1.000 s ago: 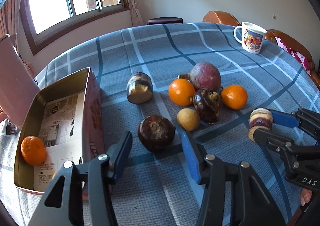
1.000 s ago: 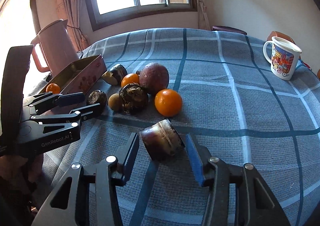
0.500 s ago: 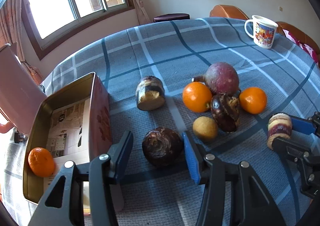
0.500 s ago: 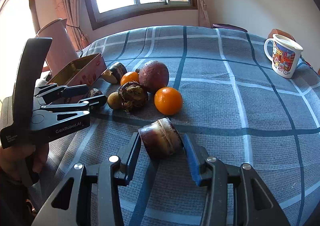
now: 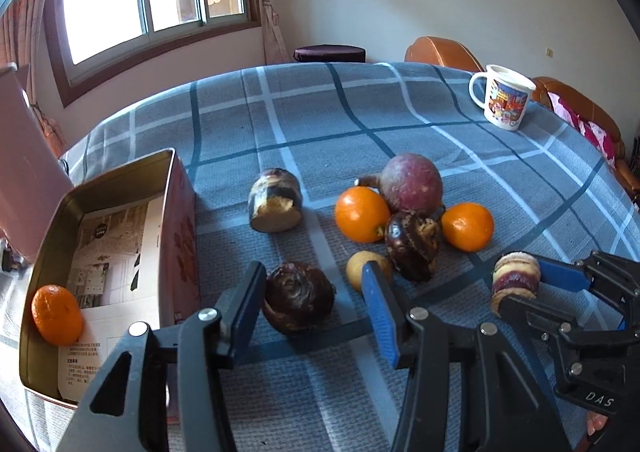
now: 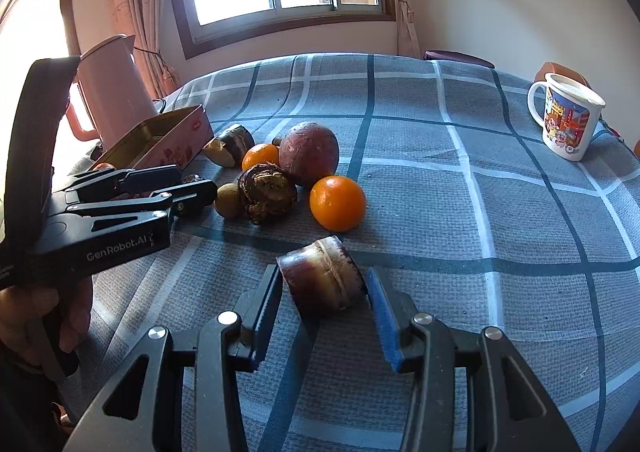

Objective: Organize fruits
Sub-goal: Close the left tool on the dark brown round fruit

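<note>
Both tools are set low over the plaid tablecloth (image 5: 360, 124) because each has a piece of produce framed between its jaws. The left gripper (image 5: 312, 304) stands spread around a dark round water chestnut (image 5: 299, 296): the near pad is touching or almost touching its side, while the far pad sits clear of it, close to a small tan fruit (image 5: 362, 264) — so nothing is clamped yet. The right gripper (image 6: 324, 300) brackets a short purple cane segment (image 6: 322, 278) lying on its side; the left pad meets it and the right pad looks just at its edge, so I cannot tell whether the squeeze has landed. The open tin (image 5: 42, 260) waits at the left, close beside the chestnut, with one tangerine (image 5: 56, 314) already in its near corner — the likely destination. The remaining pile — two oranges (image 5: 362, 214), a large reddish fruit (image 5: 412, 184) and a dark knobbly piece (image 5: 414, 246) — sits touching in a cluster between the two tools, with another cane stub (image 5: 275, 205) apart toward the tin. A mug (image 5: 506, 96) stands well away at the far edge.
</note>
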A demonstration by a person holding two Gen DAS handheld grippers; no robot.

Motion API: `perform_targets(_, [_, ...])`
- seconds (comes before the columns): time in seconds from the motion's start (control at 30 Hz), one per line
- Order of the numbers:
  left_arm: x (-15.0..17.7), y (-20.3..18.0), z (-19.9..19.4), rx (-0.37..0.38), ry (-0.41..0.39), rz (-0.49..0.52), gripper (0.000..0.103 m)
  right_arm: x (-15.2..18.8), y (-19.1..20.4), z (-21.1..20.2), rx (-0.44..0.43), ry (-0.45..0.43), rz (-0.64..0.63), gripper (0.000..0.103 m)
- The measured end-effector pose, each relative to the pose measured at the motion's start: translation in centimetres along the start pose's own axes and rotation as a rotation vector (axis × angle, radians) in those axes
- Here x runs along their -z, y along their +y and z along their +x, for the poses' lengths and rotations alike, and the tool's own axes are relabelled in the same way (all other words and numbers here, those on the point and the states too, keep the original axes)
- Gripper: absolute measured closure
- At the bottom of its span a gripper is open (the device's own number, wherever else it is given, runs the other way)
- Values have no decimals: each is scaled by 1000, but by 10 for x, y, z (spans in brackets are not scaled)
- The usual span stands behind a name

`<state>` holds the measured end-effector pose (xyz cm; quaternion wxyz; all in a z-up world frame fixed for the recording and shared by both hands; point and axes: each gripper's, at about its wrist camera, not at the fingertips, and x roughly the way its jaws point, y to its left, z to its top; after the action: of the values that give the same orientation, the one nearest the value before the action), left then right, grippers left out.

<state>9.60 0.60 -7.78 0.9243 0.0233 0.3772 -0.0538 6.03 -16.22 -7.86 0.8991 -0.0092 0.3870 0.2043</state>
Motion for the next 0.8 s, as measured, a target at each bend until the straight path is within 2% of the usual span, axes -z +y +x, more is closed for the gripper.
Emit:
perform_targets(0.17, [3, 7, -3, 19, -4, -4, 53, 0, 0, 0, -2, -1, 1, 57])
perform_targets(0.27, [5, 4, -5, 24, 2, 9, 64, 0, -1, 0, -2, 0, 1, 57])
perform_targets(0.3, [6, 2, -5, 21, 2, 10, 64, -1, 0, 0, -1, 2, -1, 57])
perform_targets(0.43, [5, -1, -3, -4, 10, 12, 64, -1, 0, 2, 0, 8, -5, 57])
perform_targets(0.5, [1, -2, 2, -49, 18, 23, 65, -1, 0, 3, -2, 14, -7, 57])
perform_targets(0.67, [-5, -10, 7, -81, 37, 64, 66, 0, 1, 2, -1, 9, -13, 57])
perform_targets(0.8, [4, -9, -3, -15, 23, 37, 66, 0, 1, -2, -6, -14, -12, 58])
